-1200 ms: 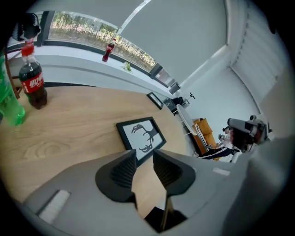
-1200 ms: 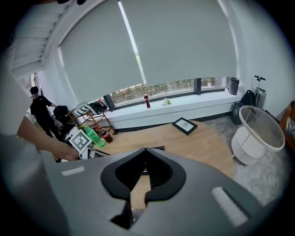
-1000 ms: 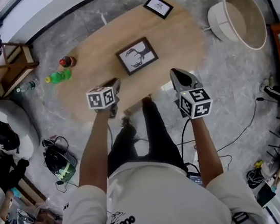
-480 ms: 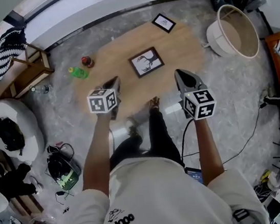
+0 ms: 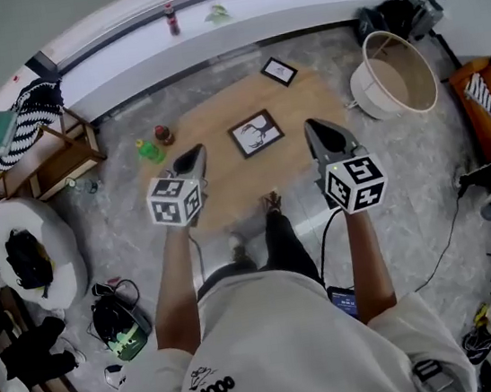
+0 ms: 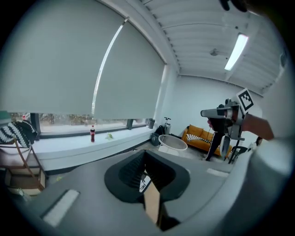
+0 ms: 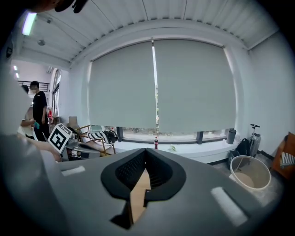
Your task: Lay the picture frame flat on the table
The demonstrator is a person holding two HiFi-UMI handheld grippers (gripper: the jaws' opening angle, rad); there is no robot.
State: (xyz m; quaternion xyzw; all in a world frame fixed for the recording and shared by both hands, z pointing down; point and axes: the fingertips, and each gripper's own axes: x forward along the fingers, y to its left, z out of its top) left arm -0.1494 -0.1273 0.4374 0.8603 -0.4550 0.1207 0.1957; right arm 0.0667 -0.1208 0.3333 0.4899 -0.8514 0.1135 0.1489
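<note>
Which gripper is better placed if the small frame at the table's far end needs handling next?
Right, probably. In the head view the small frame lies nearer the right gripper than the left gripper. Both grippers are shut and empty.

Head view looked steeply down from high over the oval light-wood table (image 5: 207, 119), far off. Both gripper views sat raised, facing level toward the grey-blinded window (image 7: 156, 87). All three shared the dark red-capped bottle (image 5: 172, 18) on the white sill (image 5: 231, 29).

matt wooden table (image 5: 209, 128); marbled stone floor (image 5: 405, 173)
</note>
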